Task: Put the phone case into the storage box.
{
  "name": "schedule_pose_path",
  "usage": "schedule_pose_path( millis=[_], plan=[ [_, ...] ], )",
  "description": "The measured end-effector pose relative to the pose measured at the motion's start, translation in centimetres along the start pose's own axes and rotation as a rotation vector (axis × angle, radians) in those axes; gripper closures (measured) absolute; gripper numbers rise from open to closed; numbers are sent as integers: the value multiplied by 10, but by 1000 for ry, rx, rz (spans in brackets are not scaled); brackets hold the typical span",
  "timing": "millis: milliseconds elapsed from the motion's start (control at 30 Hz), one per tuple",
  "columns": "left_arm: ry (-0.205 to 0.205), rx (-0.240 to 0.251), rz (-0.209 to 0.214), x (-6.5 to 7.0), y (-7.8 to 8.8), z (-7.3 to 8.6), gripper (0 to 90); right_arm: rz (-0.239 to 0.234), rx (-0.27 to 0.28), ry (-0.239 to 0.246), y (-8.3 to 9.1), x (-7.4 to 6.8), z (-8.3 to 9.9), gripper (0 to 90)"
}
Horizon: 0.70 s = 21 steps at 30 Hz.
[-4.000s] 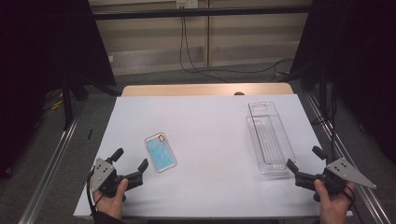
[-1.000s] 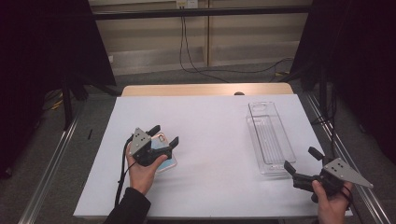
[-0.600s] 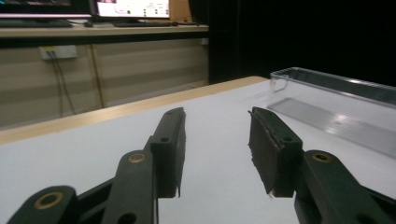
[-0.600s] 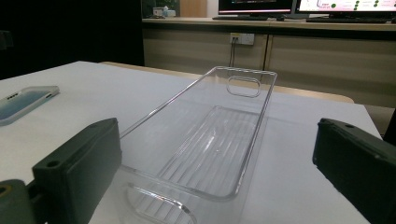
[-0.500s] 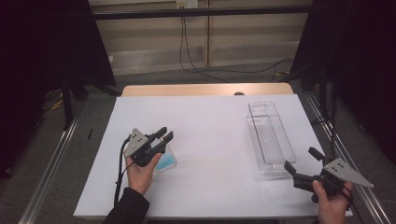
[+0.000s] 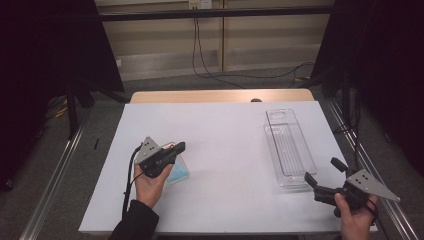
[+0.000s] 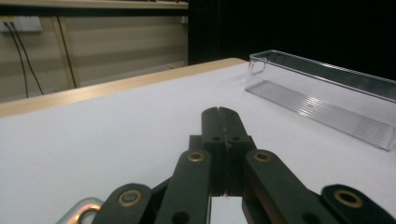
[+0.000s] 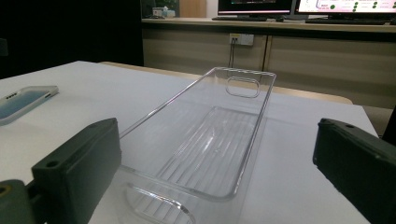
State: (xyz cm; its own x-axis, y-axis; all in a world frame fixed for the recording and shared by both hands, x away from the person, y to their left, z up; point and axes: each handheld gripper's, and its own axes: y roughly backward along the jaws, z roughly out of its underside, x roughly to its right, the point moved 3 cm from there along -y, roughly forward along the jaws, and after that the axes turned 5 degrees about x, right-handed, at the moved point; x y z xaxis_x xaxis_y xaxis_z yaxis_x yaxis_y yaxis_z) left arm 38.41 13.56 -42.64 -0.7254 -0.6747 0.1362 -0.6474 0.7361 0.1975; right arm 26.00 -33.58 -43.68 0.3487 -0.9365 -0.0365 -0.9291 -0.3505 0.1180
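Left gripper (image 6: 176, 148), matte black with brass-ringed pivot pins and a grey three-cornered plate on its back, had just been closing; in the left gripper view its flat jaws met face to face with nothing visible between them. From above it hung over the phone (image 6: 178, 172), a flat slab with rounded corners, a glossy light-blue face and a pale rim, which lay on the white table (image 6: 225, 135) left of centre, partly hidden beneath the gripper and the left hand (image 6: 149, 186). Whether the jaw tips touched the phone could not be told. In the left gripper view a rounded, shiny corner (image 7: 84, 211), likely of the phone, showed at the bottom edge.

Over by the near right edge, the right gripper (image 6: 324, 172) was held with its jaws spread wide and nothing between them, pointing at the short end of the clear tray (image 6: 290, 150). That tray was a long, rigid, transparent plastic box with straight walls, a ribbed floor and an oblong handle slot cut in each end. The table's surface was smooth and matte, with a strip of pale wood (image 6: 215, 96) along its far edge.
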Motion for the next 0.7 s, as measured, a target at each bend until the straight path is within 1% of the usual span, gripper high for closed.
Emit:
schedule_pose_path(
  millis=[33,67,100,167,200,233,267,300,333,367,433,500,533,600,700],
  plan=[
    [4,-2,3,0,0,-1,900,1,1,0,0,0,0,5],
    [0,-14,9,0,0,-1,900,2,1,-1,0,0,0,5],
    [7,-25,17,1,-1,-1,900,2,1,-2,0,0,0,5],
    [-4,-58,27,2,-3,-1,900,2,1,-2,0,0,0,5],
    [3,-71,33,3,-5,0,900,2,1,-1,0,0,0,5],
    [3,-71,33,3,-5,0,900,2,1,-1,0,0,0,5],
    [1,-107,35,3,-8,2,900,3,0,-1,0,0,0,5],
    [1,-107,35,3,-8,2,900,3,0,-1,0,0,0,5],
    [3,-127,36,3,-10,3,900,3,0,-1,0,0,0,5],
    [7,-147,39,2,-12,4,900,3,1,-1,0,0,0,5],
    [33,-180,43,-2,-15,5,900,3,1,-1,0,0,0,5],
    [46,-217,42,-5,-16,6,900,4,1,-1,0,0,0,5],
    [57,-221,41,-6,-17,5,900,3,0,-1,0,0,0,5],
    [60,-221,45,-6,-17,5,900,3,1,-2,0,1,0,5],
    [57,-263,56,-5,-17,6,900,3,1,-2,0,0,0,6]
  ],
)
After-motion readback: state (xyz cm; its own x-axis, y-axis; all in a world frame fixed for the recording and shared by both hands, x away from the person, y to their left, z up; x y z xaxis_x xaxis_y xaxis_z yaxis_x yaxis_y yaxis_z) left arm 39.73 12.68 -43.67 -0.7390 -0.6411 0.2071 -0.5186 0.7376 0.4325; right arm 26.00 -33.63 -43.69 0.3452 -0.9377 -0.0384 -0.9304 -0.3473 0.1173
